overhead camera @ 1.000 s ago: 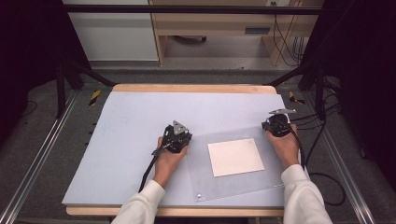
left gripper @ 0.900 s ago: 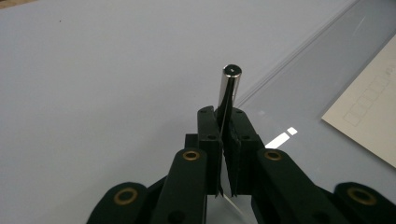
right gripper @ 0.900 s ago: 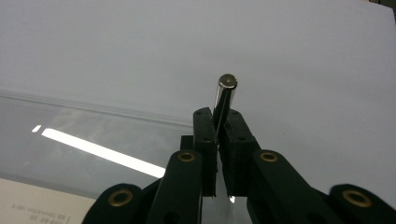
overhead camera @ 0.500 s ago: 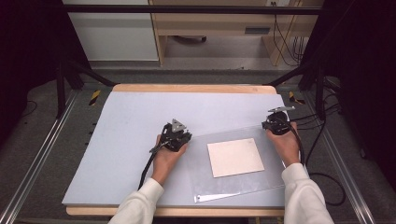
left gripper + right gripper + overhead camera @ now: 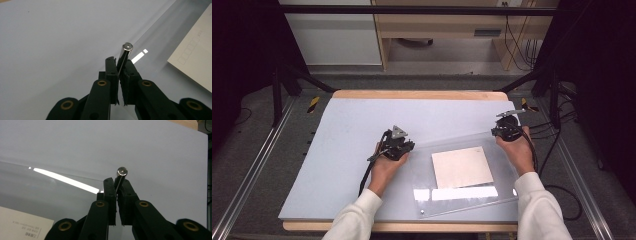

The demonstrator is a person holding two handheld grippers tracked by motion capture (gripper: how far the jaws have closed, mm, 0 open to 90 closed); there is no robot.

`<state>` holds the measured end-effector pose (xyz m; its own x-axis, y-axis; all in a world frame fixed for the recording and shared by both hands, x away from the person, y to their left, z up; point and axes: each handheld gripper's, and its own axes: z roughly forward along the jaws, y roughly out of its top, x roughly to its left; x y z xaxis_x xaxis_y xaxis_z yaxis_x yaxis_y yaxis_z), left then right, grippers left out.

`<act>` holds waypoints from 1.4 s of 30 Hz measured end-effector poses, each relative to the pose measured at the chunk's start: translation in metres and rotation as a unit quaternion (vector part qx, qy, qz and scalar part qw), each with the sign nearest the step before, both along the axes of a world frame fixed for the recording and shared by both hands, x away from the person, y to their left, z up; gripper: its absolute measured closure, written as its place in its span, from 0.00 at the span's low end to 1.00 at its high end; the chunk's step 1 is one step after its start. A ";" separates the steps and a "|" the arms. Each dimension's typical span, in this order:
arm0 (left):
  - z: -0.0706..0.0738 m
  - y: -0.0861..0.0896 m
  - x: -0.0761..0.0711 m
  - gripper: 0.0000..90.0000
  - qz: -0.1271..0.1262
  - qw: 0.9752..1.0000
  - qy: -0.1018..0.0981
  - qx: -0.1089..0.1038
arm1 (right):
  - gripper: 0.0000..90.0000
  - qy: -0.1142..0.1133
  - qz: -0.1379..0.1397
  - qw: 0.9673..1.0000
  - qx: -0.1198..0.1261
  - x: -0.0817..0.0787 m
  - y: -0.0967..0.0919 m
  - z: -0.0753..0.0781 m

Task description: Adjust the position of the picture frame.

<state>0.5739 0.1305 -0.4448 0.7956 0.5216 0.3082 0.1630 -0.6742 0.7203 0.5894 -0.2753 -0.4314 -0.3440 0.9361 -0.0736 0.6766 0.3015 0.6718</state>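
A clear plastic sheet [image 5: 504,172] lies on the pale blue table mat [image 5: 337,150], with its far edge tilted up. A beige paper card [image 5: 462,167] sits within its outline; I cannot tell whether it is on or under the sheet. My left gripper [image 5: 396,145] is shut on a small metal pin [image 5: 126,51] at the sheet's far left corner. My right gripper [image 5: 507,129] is shut on the matching pin [image 5: 122,172] at the far right corner. Between the left gripper's [image 5: 119,61] jaws the pin stands upright, the card [image 5: 195,60] to its right. The right gripper [image 5: 116,181] looks over the glossy sheet [image 5: 37,187].
The mat rests on a wooden board [image 5: 422,94]. Metal rails [image 5: 252,175] run along the left side, and black cables [image 5: 557,150] trail at the right. A wooden shelf unit [image 5: 442,30] and a white panel stand behind the table.
The sheet's far edge has lifted, more at the right, with the right hand rising slightly. A bright glare band now crosses the sheet's near part. The left hand has stayed put.
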 end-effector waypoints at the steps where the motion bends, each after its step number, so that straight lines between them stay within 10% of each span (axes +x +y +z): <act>1: 0.003 0.002 0.001 0.93 -0.007 1.000 -0.005 0.005 | 0.95 0.001 0.001 1.000 0.000 0.000 0.001 0.002; 42: 0.049 0.082 0.001 0.91 -0.018 1.000 -0.008 0.021 | 0.95 0.013 0.049 0.998 -0.029 -0.012 0.077 0.050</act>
<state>0.5750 0.2123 -0.3955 0.8090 0.4780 0.3420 0.1264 -0.7098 0.6930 0.5774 -0.1981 -0.3813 -0.4362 0.8922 -0.1168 0.6594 0.4053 0.6332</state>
